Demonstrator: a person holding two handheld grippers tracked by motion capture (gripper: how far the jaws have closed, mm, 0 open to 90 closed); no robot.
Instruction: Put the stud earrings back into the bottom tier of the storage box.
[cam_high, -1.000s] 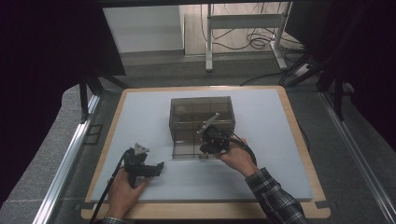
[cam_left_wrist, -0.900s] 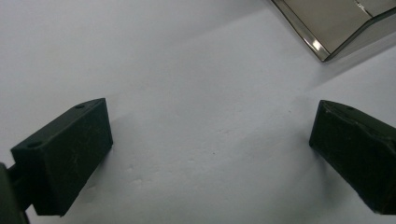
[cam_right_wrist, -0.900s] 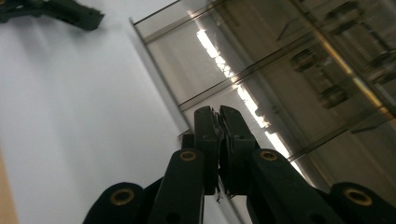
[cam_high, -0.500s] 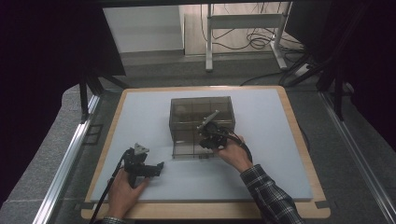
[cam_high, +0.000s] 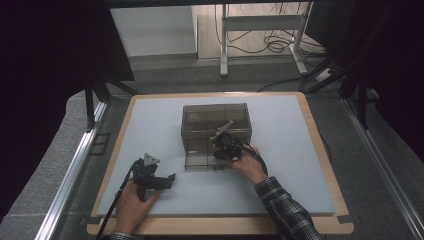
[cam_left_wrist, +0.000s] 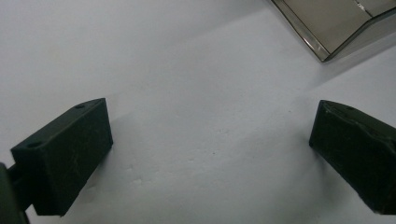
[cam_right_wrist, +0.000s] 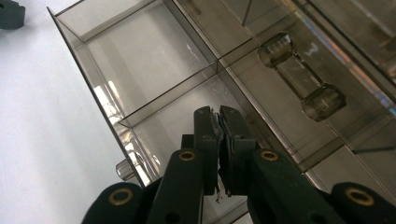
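A person sits at a counter covered by a pale grey mat with a wooden border, holding a hand-held gripper in each hand.

Near the middle of the mat stands a smoky, see-through plastic drawer box. Its lowest drawer is pulled out toward the person, and thin walls divide it into compartments.

The right hand-held gripper is at the front of the box, over the open drawer, with the person's right hand behind it and a plaid sleeve trailing to the bottom edge. In the right gripper view its two black jaws are closed narrow, nearly together, and a thin, flat, greyish thing is pinched between the tips (too small and edge-on to say what it is). The tips point down into a compartment of the drawer, close to where two dividers cross. A clear barbell-shaped handle on the box front shows just beyond.

The left hand-held gripper rests low on the mat at the near left, apart from the box, in the person's left hand. Its jaws stand wide apart with bare mat between them, and a corner of the drawer shows at the top right of the left gripper view.
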